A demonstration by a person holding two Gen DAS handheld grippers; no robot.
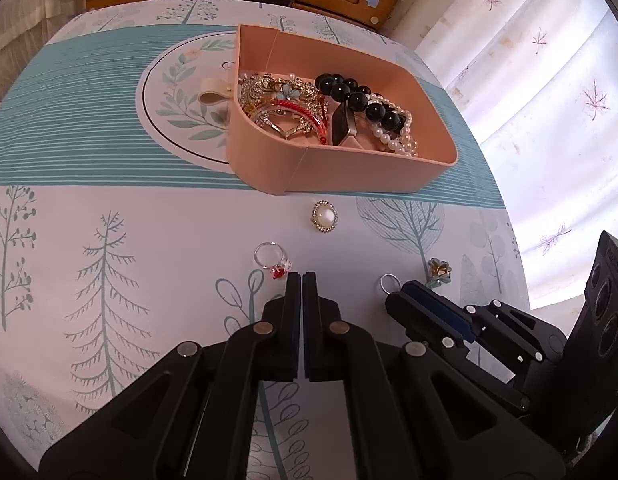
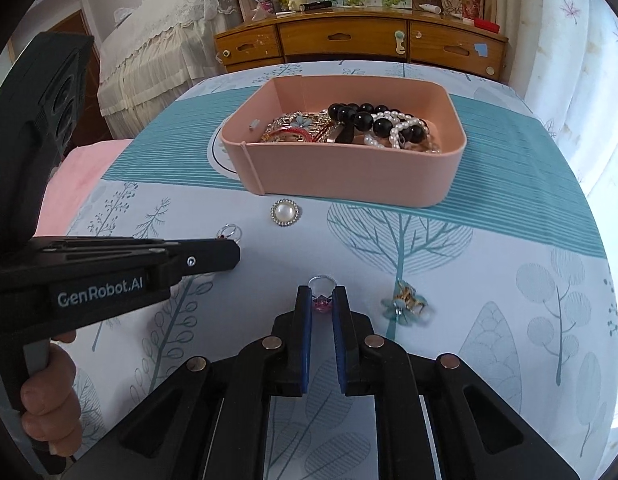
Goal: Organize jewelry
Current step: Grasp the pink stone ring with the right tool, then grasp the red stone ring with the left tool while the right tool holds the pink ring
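A pink tray [image 1: 349, 174] [image 2: 349, 172] on the patterned tablecloth holds black beads [image 1: 351, 94], pearls and gold pieces. In front of it lie a pearl brooch [image 1: 325, 217] [image 2: 285, 212], a red-stone ring [image 1: 273, 261] [image 2: 229, 232] and a gold-and-teal flower ring [image 1: 439, 272] [image 2: 407, 302]. My left gripper [image 1: 302, 276] [image 2: 235, 254] is shut and empty, just right of the red-stone ring. My right gripper [image 2: 321, 292] [image 1: 405, 286] is shut on a silver ring with a pink stone [image 2: 323, 302]; its band [image 1: 388, 282] pokes out past the fingertips, low over the cloth.
A wooden chest of drawers [image 2: 349, 40] stands behind the table, a curtain [image 1: 529, 80] hangs to the right, and a lace-covered bed [image 2: 149, 52] lies at the left. A hand [image 2: 49, 392] grips the left tool's handle. A round printed mat [image 1: 181, 100] lies under the tray's left end.
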